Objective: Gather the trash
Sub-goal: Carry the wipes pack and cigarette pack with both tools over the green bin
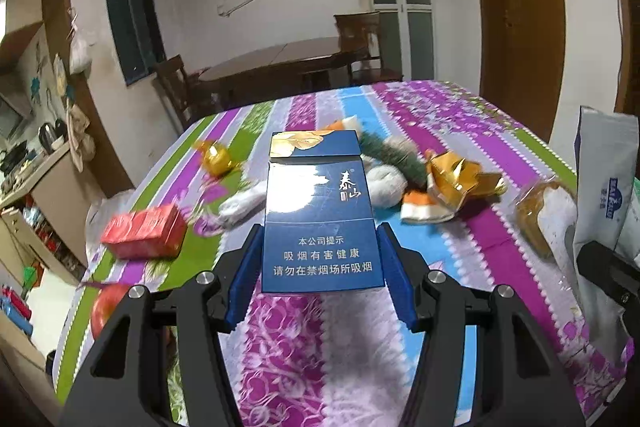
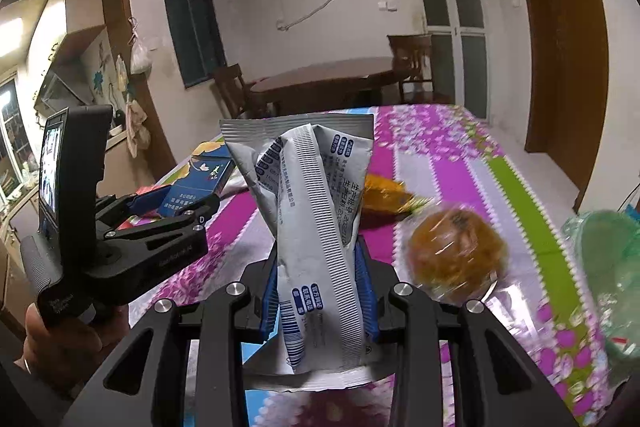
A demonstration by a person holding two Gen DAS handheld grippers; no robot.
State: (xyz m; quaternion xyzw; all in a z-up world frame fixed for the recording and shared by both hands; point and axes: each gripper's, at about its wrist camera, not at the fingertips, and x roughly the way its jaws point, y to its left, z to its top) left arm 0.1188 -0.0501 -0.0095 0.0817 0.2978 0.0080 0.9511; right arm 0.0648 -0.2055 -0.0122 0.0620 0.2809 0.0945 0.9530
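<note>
left gripper (image 1: 320,259) clamped on blue cigarette pack (image 1: 318,211), long axis running away from camera, lid end far | right gripper (image 2: 320,283) pinching crumpled white wrapper (image 2: 316,211), standing upright | both above striped tablecloth (image 1: 288,347)

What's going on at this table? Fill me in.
A person is clearing trash with two handheld grippers. The left gripper is clamped on a blue cigarette box; the right gripper grips a crumpled white wrapper. Gold foil wrappers, tissues and a red box lie on the striped tablecloth.
</note>
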